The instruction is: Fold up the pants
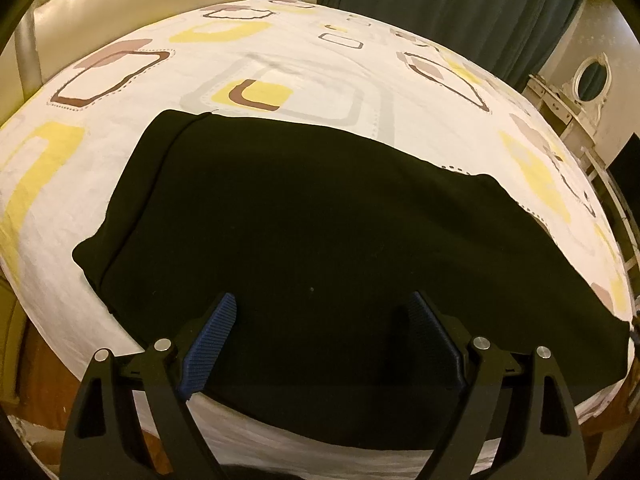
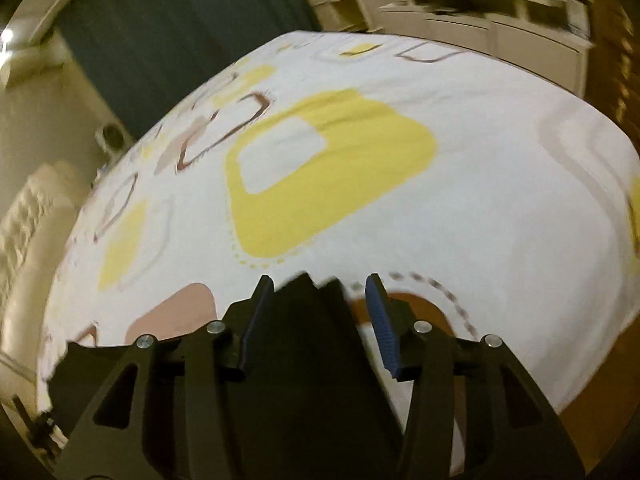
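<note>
The black pants lie folded flat on the patterned bedsheet, the left gripper poised over them with jaws wide apart, while the right gripper has its jaws parted around a loose cloth edge.

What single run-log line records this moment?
task: fold pants | black fabric pants: on patterned bedsheet | left gripper: open | right gripper: open, fabric between fingers
</note>
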### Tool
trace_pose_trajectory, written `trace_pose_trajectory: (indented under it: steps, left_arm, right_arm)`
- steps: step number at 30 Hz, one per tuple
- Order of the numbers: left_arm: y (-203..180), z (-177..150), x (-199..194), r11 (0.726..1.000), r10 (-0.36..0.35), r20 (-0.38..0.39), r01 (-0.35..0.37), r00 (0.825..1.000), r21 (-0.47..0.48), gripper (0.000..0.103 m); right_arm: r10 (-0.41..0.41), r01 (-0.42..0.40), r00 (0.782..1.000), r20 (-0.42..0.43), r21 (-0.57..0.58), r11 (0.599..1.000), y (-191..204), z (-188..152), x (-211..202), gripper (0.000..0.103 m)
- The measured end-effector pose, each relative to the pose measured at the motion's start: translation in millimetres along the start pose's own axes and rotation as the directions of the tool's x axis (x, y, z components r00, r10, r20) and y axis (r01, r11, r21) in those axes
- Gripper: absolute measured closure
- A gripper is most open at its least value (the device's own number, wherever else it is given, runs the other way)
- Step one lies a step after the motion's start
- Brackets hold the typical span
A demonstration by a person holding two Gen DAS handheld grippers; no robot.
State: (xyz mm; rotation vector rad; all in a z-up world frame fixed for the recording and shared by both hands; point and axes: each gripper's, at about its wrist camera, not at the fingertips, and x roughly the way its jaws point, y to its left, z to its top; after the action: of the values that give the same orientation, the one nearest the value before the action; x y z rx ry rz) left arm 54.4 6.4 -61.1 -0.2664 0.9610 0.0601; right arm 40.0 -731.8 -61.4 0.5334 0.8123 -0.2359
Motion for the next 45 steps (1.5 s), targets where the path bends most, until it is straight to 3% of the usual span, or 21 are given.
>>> trace_pose_trajectory:
  steps: [2, 3, 4, 7, 11, 15, 19, 21, 23, 25, 31, 33, 36, 38, 39, 40, 42, 45]
  left_arm:
    - [-1.1, -0.5, 0.3, 1.0, 0.006, 0.001, -0.006, 1.0, 0.006, 0.016]
    - [-0.9, -0.6, 0.4, 1.0, 0.006, 0.001, -0.006, 1.0, 0.005, 0.016]
    - [-0.8, -0.5, 0.6, 1.0, 0.006, 0.002, -0.006, 1.0, 0.003, 0.016]
    - [-0.2, -0.1, 0.8, 1.0, 0.005, 0.002, -0.005, 1.0, -0.006, 0.016]
    - [0.7, 0.3, 0.7, 1.0, -0.002, 0.003, 0.002, 1.0, -0.018, 0.016]
    - [-1.2, 0.2, 2.3, 1.0, 0.009, 0.007, -0.009, 1.0, -0.009, 0.016]
    - [-1.9, 0.1, -1.2, 1.0, 0.006, 0.014, -0.006, 1.0, 0.0, 0.016]
    - [-1.3, 0.6, -3.8, 1.0, -0.002, 0.019, 0.002, 1.0, 0.007, 0.016]
    - [-0.1, 1.4, -7.9, 1.0, -0.002, 0.031, 0.002, 1.0, 0.016, 0.016]
    - [2.4, 3.1, -14.7, 1.0, -0.007, 0.052, 0.006, 0.999, 0.014, 0.016]
    - [7.9, 12.2, -28.7, 0.999, 0.01, 0.099, -0.015, 0.995, 0.047, 0.016]
    - [12.5, 13.6, -29.3, 0.999, 0.015, 0.091, -0.019, 0.996, 0.047, 0.016]
    - [19.6, 13.6, -30.8, 0.999, 0.025, 0.085, -0.029, 0.996, 0.043, 0.016]
    - [24.3, 12.6, -32.1, 0.998, 0.036, 0.083, -0.04, 0.996, 0.044, 0.016]
    - [26.6, 12.3, -32.3, 0.998, 0.039, 0.08, -0.042, 0.996, 0.044, 0.016]
    - [29.4, 11.8, -33.0, 0.998, 0.042, 0.075, -0.045, 0.996, 0.041, 0.016]
    - [33.5, 10.9, -34.7, 0.998, 0.044, 0.069, -0.047, 0.997, 0.04, 0.016]
    - [39.7, 9.5, -39.3, 0.998, 0.056, 0.065, -0.058, 0.996, 0.033, 0.016]
  right_arm:
    - [-0.021, 0.02, 0.999, -0.029, -0.046, 0.999, 9.8, 1.2, 12.6, 0.06]
    - [-0.071, 0.066, 0.996, -0.049, -0.09, 0.994, 15.0, -0.3, 18.5, 0.078]
    - [-0.095, 0.089, 0.994, -0.05, -0.117, 0.989, 17.9, -1.1, 20.1, 0.082]
    - [-0.078, 0.079, 0.997, 0.009, -0.112, 0.991, 19.5, 1.4, 4.6, 0.093]
    - [-0.067, 0.074, 0.99, 0.123, -0.052, 0.996, 13.1, 1.0, -17.2, 0.094]
    - [-0.14, 0.141, 0.989, 0.044, -0.025, 0.99, 1.9, -10.2, 15.7, 0.093]
    - [-0.046, 0.043, 0.998, 0.036, 0.095, 0.995, -16.9, -10.3, 10.9, 0.087]
    - [-0.006, -0.001, 0.999, 0.048, 0.132, 0.991, -28.1, -10.5, -0.5, 0.067]
    - [0.069, -0.075, 0.997, 0.039, 0.213, 0.974, -49.9, -13.4, -13.4, 0.055]
    - [0.157, -0.153, 0.988, 0.01, 0.293, 0.944, -75.3, -19.5, -22.0, 0.053]
    - [0.292, -0.259, 0.956, -0.042, 0.354, 0.899, -105.9, -40.9, -31.5, 0.053]
    - [0.355, -0.304, 0.931, -0.086, 0.356, 0.884, -99.9, -45.1, -23.8, 0.053]
    - [0.382, -0.325, 0.909, -0.166, 0.292, 0.9, -74.5, -46.0, -13.3, 0.052]
    - [0.339, -0.29, 0.917, -0.209, 0.233, 0.928, -56.8, -44.6, -9.9, 0.054]
    - [0.332, -0.283, 0.913, -0.237, 0.216, 0.934, -49.9, -44.2, -7.6, 0.073]
    - [0.326, -0.279, 0.906, -0.272, 0.196, 0.94, -42.5, -44.9, -5.0, 0.083]
    - [0.261, -0.228, 0.919, -0.295, 0.143, 0.963, -27.1, -44.5, -6.8, 0.084]
    - [0.247, -0.218, 0.936, -0.249, 0.137, 0.966, -13.4, -38.7, -21.7, 0.085]
